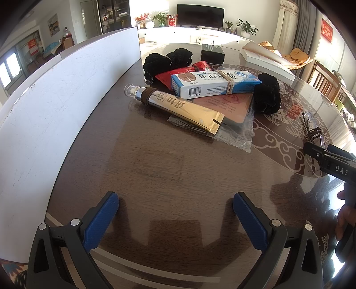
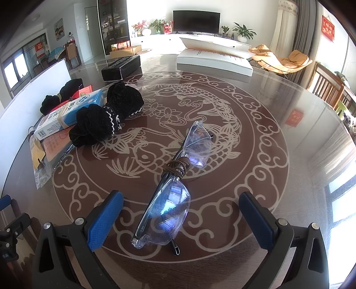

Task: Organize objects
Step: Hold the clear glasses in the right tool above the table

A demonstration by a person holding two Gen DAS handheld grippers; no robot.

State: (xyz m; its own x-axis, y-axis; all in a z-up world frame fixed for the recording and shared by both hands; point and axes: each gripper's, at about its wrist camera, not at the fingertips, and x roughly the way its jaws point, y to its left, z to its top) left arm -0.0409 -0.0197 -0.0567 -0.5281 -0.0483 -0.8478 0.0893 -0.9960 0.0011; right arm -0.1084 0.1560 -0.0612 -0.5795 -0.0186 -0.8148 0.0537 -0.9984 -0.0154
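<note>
The left gripper (image 1: 175, 219) hangs low over the table (image 1: 155, 173), its blue pads spread wide with nothing between them and bare dark wood ahead. A white board (image 1: 55, 104) stands along its left side. The right gripper (image 2: 181, 220) is equally wide apart and holds nothing; a pair of clear glasses (image 2: 171, 200), wound at the bridge with brown cord, lies between its fingers, touching neither.

Farther on, the pile sits near the white board: a gold tube (image 1: 178, 104) lies over a clear-wrapped pink packet (image 1: 224, 109), and a blue-and-white box (image 1: 213, 83) marked "APENXIA", banded with elastic, rests on a red sachet (image 1: 175, 74). Black velvet scrunchies (image 1: 267, 95) flank the pile.

"DAS" is printed on the right tool's body in the left view. The glass-topped table shows a carp pattern (image 2: 200, 106). Beyond lie a black box (image 2: 121, 67) and a white box (image 2: 214, 62), then a television (image 2: 196, 21) and plants.
</note>
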